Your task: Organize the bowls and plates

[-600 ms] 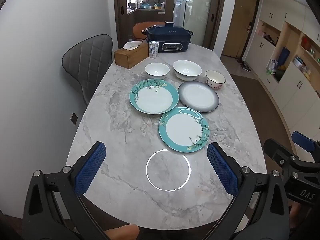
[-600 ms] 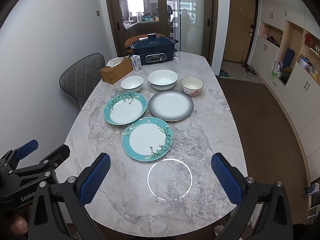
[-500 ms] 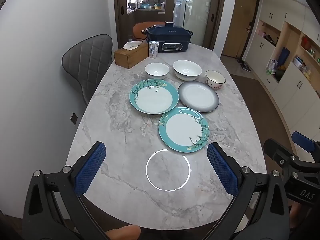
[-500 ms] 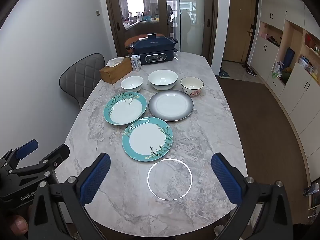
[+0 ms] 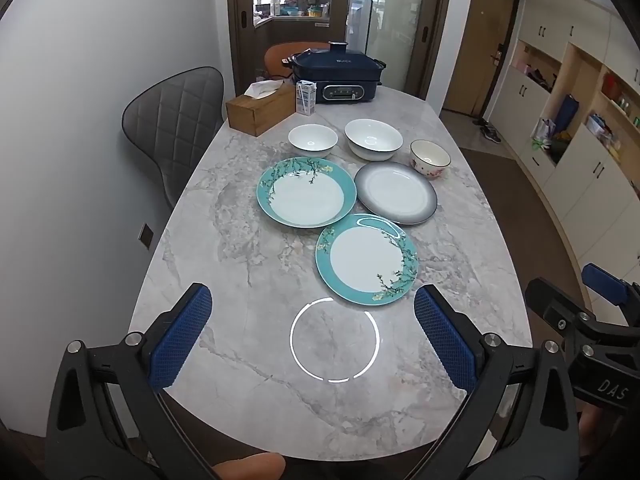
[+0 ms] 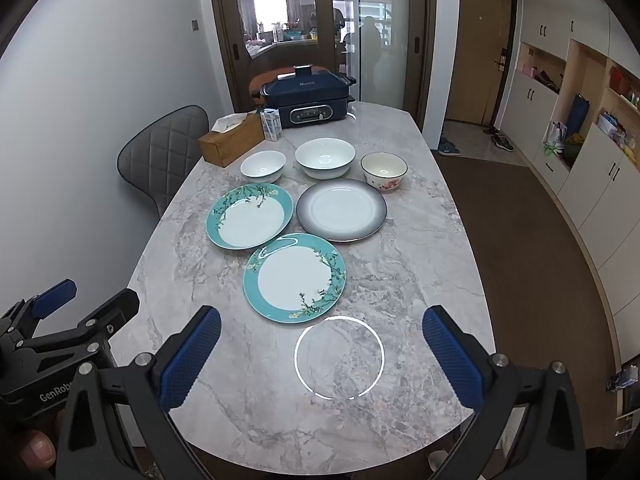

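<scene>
On the marble table [image 5: 240,264] lie two teal flowered plates, the near one [image 5: 367,258] [image 6: 295,277] and the far one [image 5: 306,191] [image 6: 250,215], and a grey-rimmed plate [image 5: 395,192] [image 6: 341,209]. Behind them stand a small white bowl [image 5: 313,140] [image 6: 263,165], a larger white bowl [image 5: 373,139] [image 6: 325,157] and a flowered bowl [image 5: 430,157] [image 6: 384,170]. My left gripper [image 5: 314,340] is open and empty above the near table edge. My right gripper [image 6: 322,358] is open and empty, also short of the near plate.
A wooden tissue box [image 5: 260,114], a small carton [image 5: 306,97] and a dark blue electric cooker [image 5: 336,76] stand at the table's far end. A grey chair [image 5: 176,120] is at the left. Cabinets [image 5: 580,140] line the right wall.
</scene>
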Tool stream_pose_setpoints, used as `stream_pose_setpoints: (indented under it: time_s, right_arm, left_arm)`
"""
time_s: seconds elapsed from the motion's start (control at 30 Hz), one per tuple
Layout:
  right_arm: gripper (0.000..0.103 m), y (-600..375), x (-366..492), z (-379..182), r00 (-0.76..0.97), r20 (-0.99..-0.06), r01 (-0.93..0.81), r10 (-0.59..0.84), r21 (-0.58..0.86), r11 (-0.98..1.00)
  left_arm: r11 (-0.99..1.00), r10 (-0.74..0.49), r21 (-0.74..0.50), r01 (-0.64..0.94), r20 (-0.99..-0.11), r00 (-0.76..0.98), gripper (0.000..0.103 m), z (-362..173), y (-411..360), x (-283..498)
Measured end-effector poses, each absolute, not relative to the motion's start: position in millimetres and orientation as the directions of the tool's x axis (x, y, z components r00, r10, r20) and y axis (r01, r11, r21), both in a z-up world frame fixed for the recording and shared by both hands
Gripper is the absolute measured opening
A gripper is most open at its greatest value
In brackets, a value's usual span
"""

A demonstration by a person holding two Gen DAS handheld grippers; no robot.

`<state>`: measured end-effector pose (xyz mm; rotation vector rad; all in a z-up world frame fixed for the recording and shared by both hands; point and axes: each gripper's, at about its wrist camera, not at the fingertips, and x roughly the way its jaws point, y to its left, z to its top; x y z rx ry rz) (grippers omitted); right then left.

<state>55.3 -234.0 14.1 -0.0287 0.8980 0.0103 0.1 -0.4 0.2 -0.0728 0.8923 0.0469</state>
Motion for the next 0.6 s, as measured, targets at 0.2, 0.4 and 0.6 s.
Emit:
stream_pose_setpoints:
  time_s: [0.2, 0.4, 0.6]
  right_arm:
    - [0.103, -235, 56, 13, 0.622, -0.783, -0.020, -0.004, -0.022, 1.000]
    - [0.103, -236, 58, 11, 0.621, -0.784, -0.020, -0.005, -0.022, 1.000]
    - [0.103, -234, 62, 7, 0.619, -0.785, -0.014, -0.010, -0.024, 1.000]
  left_arm:
    - [0.996, 0.009, -0.046, -0.072, -0.780, 0.626, 0.103, 0, 0, 0]
    - [0.996, 0.006, -0.049, -0.071, -0.780, 0.625, 0.103, -5, -13, -1]
    - [0.996, -0.004, -0.055, -0.064, -0.786, 0.618, 0.103, -15, -15, 8]
